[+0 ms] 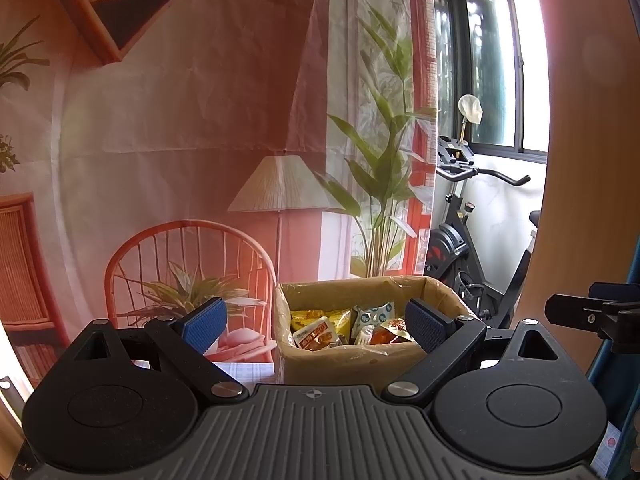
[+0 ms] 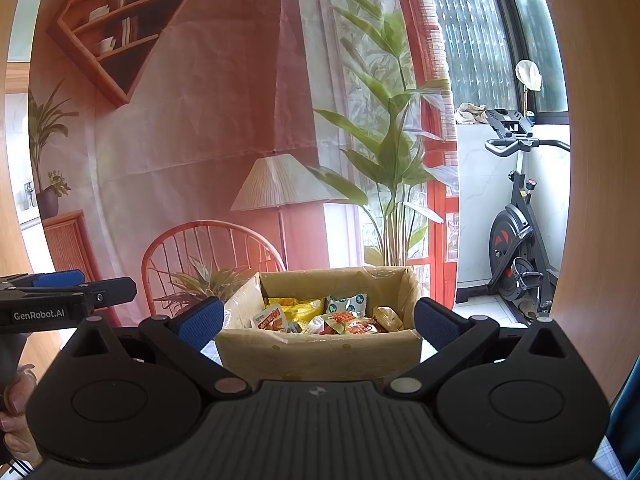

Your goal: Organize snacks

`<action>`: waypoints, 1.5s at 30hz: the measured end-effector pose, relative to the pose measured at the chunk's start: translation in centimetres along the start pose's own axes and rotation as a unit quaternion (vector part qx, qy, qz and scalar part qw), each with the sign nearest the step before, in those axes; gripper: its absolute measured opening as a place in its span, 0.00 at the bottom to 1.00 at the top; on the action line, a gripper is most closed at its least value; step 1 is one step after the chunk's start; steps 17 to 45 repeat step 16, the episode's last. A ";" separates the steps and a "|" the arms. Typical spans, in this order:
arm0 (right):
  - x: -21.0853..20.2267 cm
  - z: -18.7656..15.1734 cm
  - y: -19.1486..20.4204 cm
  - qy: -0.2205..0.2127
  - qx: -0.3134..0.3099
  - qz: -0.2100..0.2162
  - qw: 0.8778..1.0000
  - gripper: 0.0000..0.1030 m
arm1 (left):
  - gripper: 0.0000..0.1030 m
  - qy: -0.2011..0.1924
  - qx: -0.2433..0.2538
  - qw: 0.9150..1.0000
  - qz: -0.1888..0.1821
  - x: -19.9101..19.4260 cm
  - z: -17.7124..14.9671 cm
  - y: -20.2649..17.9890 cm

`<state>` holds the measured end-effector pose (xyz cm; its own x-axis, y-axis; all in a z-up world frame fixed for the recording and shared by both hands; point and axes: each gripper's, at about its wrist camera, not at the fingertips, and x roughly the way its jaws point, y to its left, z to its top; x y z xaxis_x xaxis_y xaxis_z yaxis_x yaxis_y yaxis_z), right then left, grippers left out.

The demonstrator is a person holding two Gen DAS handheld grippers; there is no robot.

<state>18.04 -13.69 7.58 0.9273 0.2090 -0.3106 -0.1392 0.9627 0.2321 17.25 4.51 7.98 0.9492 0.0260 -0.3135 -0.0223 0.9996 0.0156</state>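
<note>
An open cardboard box (image 1: 348,364) stands straight ahead of both grippers on a checked cloth. It holds several snack packets: yellow ones (image 1: 308,316), a white and blue one (image 1: 374,316) and orange-red ones (image 1: 394,330). My left gripper (image 1: 314,330) is open and empty, its blue pads (image 1: 204,328) short of the box. In the right wrist view the same box (image 2: 316,354) shows a red packet (image 2: 352,326) and a yellow packet (image 2: 296,306). My right gripper (image 2: 318,323) is open and empty too, level with the box's front wall.
A white bag (image 2: 242,306) leans at the box's left side. The left gripper's body (image 2: 60,292) shows at the left edge, above a hand (image 2: 16,400). A printed backdrop (image 2: 200,140) hangs behind the box. An exercise bike (image 2: 520,240) stands at the right.
</note>
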 end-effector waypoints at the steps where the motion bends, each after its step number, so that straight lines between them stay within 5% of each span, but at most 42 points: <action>1: 0.0 0.0 0.0 0.000 0.000 0.000 1.000 1.00 | 0.94 0.000 -0.001 1.000 0.000 0.1 0.0 0.0; 45: 0.0 0.0 0.2 0.001 -0.001 0.000 1.000 1.00 | 0.94 -0.003 0.001 1.000 -0.009 0.1 0.0 0.4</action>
